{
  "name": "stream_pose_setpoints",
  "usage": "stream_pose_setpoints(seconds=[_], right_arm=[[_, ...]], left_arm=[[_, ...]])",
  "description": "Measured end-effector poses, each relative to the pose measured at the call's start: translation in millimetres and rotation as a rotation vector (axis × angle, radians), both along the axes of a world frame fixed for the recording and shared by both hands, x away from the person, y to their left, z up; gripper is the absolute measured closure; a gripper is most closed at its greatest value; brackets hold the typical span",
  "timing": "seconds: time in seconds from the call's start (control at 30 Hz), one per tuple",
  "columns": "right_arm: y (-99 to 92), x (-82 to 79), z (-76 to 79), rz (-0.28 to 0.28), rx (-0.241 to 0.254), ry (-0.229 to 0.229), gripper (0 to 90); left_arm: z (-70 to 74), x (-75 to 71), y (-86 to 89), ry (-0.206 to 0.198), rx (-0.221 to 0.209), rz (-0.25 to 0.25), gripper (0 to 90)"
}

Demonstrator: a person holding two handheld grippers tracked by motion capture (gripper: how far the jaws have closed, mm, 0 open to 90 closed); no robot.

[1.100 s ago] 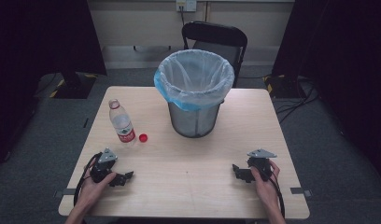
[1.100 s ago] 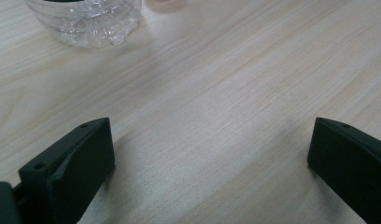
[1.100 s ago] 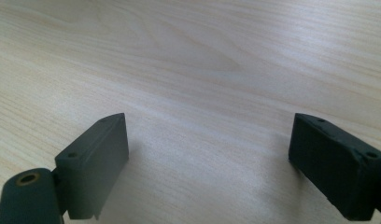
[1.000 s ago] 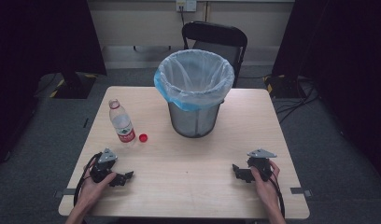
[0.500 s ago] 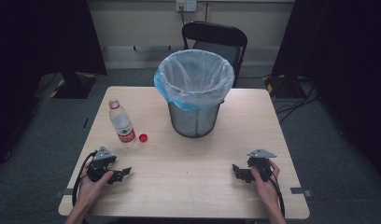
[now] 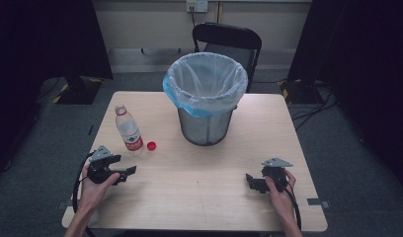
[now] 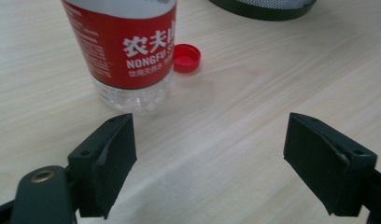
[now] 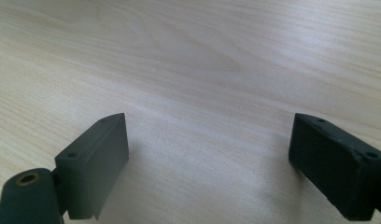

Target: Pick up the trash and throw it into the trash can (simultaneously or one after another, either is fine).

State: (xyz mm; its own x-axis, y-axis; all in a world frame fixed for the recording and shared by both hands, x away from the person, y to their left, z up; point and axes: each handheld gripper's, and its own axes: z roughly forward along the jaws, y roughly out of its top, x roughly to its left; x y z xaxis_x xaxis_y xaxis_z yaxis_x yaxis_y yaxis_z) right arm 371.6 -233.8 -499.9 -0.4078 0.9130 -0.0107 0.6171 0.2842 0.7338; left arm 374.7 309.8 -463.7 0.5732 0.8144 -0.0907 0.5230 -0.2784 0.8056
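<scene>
bottle (image 6: 129,131): uncapped, upright | cap (image 6: 151,145): beside | bin (image 6: 205,98): bag-lined

Dim surrounds — table lit, pics soft.

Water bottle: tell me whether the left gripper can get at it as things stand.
Probably yes. The left gripper is open, the water bottle stands upright just ahead, with bare table between them.

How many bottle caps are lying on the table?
1: a red cap on the table, just right of the open bottle, left of the bin. Nothing seems hidden.
</scene>
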Motion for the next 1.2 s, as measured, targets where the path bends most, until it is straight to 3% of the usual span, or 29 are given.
stream_pose_setpoints(seconds=[0.3, 0.5, 0.8, 1.2], right_arm=[[0.0, 0.0, 0.0, 0.0, 0.0, 0.0, 11.1], [-0.1, 0.0, 0.0, 0.001, -0.001, 0.0, 11.1], [0.0, 0.0, 0.0, 0.0, 0.0, 0.0, 11.1], [0.0, 0.0, 0.0, 0.0, 0.0, 0.0, 11.1]], left_arm=[[20.0, 25.5, 12.2, -0.032, -0.011, -0.01, 16.7], [25.7, 43.7, 18.9, -0.057, -0.024, -0.002, 16.5], [25.3, 67.7, 13.3, -0.062, -0.047, -0.012, 16.2], [6.7, 84.9, 9.4, -0.053, -0.055, 0.0, 16.1]])
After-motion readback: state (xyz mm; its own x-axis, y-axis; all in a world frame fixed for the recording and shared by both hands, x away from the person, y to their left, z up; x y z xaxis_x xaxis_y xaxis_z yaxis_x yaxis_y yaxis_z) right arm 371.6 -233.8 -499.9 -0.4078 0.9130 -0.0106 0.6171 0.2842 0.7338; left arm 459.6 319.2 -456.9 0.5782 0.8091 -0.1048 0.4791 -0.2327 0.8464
